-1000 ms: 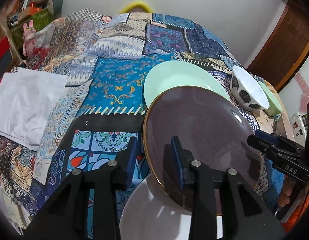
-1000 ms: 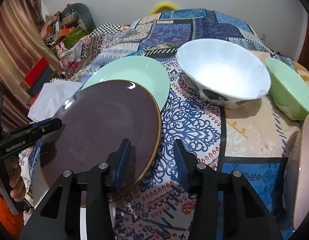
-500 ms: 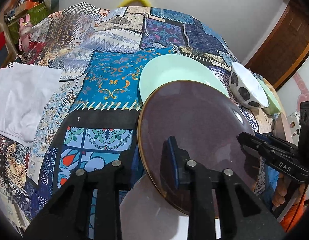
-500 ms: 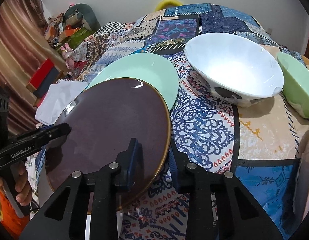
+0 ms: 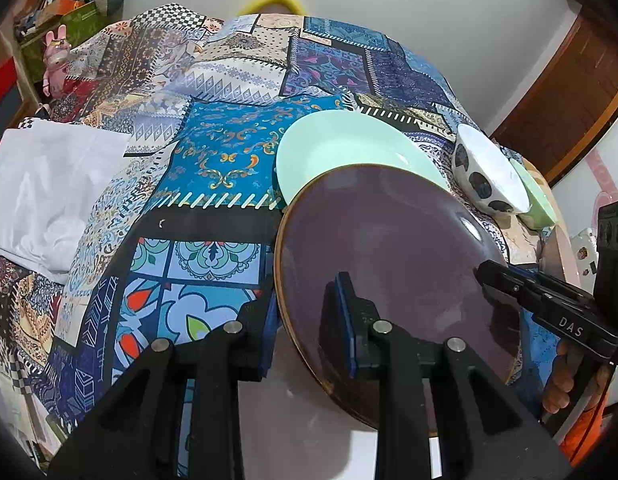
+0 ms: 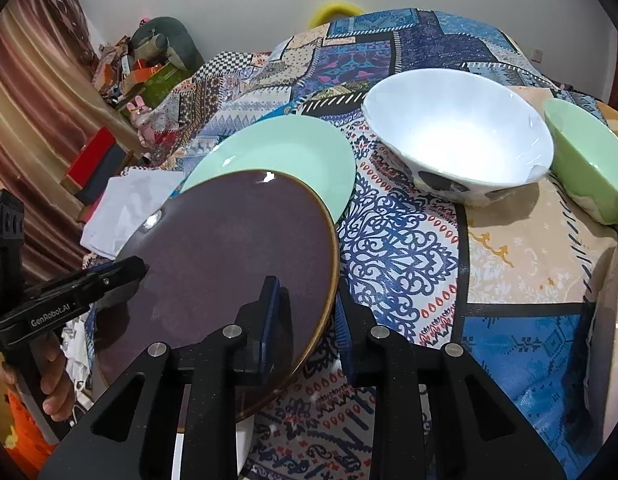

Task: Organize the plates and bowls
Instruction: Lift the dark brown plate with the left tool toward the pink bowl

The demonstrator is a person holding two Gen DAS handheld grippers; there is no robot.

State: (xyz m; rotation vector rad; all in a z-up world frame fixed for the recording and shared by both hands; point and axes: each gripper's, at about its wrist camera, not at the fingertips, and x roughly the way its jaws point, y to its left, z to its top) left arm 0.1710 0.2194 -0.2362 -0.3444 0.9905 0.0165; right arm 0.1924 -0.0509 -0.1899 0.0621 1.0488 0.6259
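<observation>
Now both tools pinch the same dark brown plate [image 5: 389, 264], one on each edge. At the lower centre of the left wrist view, the left gripper [image 5: 305, 316] is closed across the plate's near left rim, one blue pad on top and one beneath. At the lower centre of the right wrist view, the right gripper [image 6: 307, 316] clamps the plate's right rim the same way. The plate is tilted, raised off the patchwork cloth [image 5: 213, 160], with a white plate [image 5: 293, 420] showing under its lower edge. Its far edge overlaps the mint green plate [image 6: 285, 152], which lies flat just above it in the frame. To the upper right of the right wrist view sits the white spotted bowl [image 6: 461, 136], and the green bowl [image 6: 585, 156] is just beside it at the right edge. A folded white cloth [image 5: 49, 184] lies at mid left of the left wrist view.
</observation>
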